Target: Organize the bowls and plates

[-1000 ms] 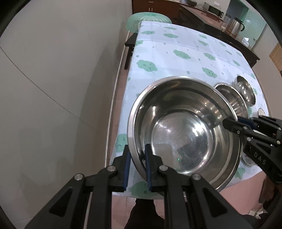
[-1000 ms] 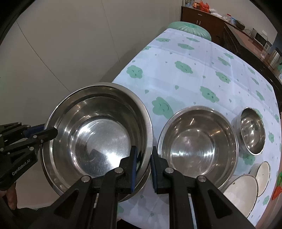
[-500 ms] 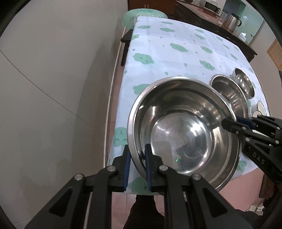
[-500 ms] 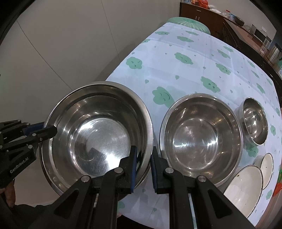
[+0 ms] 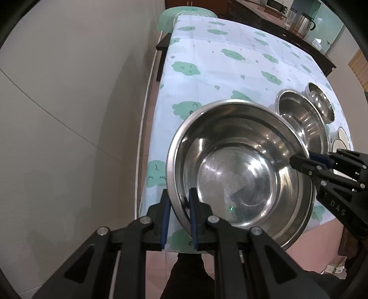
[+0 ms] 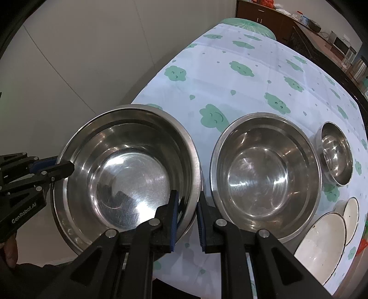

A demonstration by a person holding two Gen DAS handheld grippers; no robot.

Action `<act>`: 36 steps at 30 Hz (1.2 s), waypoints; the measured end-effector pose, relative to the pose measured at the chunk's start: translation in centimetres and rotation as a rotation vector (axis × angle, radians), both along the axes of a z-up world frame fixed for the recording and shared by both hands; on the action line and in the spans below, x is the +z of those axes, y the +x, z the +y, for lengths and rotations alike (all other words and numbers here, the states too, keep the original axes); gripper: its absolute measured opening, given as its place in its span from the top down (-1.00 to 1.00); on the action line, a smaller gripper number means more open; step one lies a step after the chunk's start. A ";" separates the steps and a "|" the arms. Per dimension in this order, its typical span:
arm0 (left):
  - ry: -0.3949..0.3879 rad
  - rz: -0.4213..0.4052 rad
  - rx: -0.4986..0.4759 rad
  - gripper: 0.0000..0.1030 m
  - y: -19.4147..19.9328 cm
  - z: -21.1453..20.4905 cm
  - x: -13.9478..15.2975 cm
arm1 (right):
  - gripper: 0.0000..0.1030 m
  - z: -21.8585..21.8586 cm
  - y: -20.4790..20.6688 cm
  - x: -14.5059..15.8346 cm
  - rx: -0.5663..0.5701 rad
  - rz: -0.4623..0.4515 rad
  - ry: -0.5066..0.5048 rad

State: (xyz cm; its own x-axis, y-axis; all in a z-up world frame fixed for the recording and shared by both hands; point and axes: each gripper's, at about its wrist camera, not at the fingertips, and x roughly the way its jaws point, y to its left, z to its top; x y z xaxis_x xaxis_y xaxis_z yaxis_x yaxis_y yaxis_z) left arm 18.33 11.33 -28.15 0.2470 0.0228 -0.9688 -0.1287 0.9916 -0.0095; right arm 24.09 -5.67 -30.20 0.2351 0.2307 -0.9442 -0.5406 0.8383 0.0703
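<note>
A plain pale wall (image 6: 80,57) fills the left side of both views, and the table's left edge runs close along it. The table wears a white tablecloth (image 6: 253,92) printed with green clouds; a green round stool (image 5: 184,16) stands at its far end, and a dark wooden sideboard (image 5: 276,25) with a steel kettle (image 5: 304,20) lines the right.

At the table's near left corner the large steel bowl (image 6: 128,174) is held mouth up, slightly tilted, overhanging the near edge. The left gripper (image 5: 179,214) pinches its left rim, one finger inside and one outside; the right gripper (image 6: 187,218) clamps the opposite rim the same way. Being round, the bowl has no long axis.

Just right of it sits a medium steel bowl (image 6: 264,179), rims nearly touching. Further right stands a small steel bowl (image 6: 335,154), then two white plates (image 6: 322,241) at the near right edge. The far half of the cloth lies bare.
</note>
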 end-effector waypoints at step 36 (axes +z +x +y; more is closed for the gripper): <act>-0.019 0.042 0.002 0.73 0.1 0.1 -2.2 | 0.67 0.5 0.0 -1.1 0.039 0.000 -0.033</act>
